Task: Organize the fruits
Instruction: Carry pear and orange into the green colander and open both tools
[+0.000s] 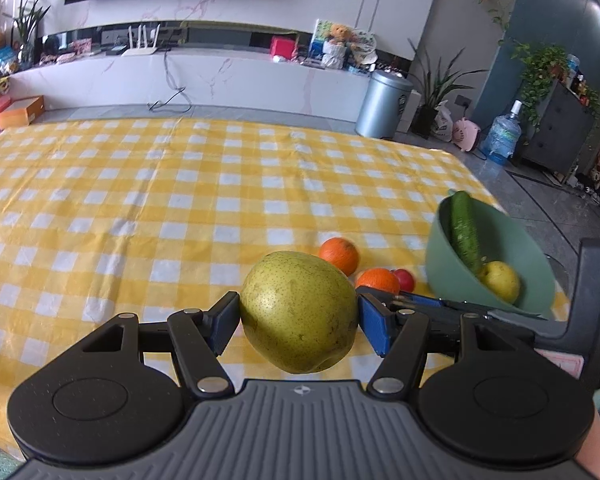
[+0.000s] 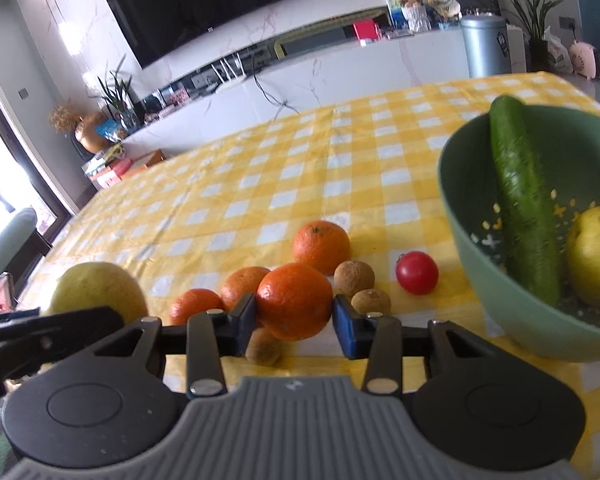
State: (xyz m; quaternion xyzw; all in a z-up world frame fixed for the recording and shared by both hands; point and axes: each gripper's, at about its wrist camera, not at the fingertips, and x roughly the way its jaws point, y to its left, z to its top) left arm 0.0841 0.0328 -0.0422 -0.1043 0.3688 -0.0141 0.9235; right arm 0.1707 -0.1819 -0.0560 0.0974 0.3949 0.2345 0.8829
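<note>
My left gripper (image 1: 298, 322) is shut on a green pear (image 1: 300, 308) and holds it above the yellow checked tablecloth (image 1: 180, 200). The pear also shows in the right wrist view (image 2: 100, 288) at the left. My right gripper (image 2: 294, 316) is shut on an orange tangerine (image 2: 296, 306). A green bowl (image 2: 456, 184) at the right holds a cucumber (image 2: 524, 200) and a yellow pear (image 2: 596, 256). The bowl (image 1: 440, 256) also shows in the left wrist view.
On the cloth lie three more tangerines (image 2: 320, 246), a cherry tomato (image 2: 417, 272) and three brown longans (image 2: 354, 278). The table's right edge runs close behind the bowl. A TV wall and a low white cabinet stand beyond the table.
</note>
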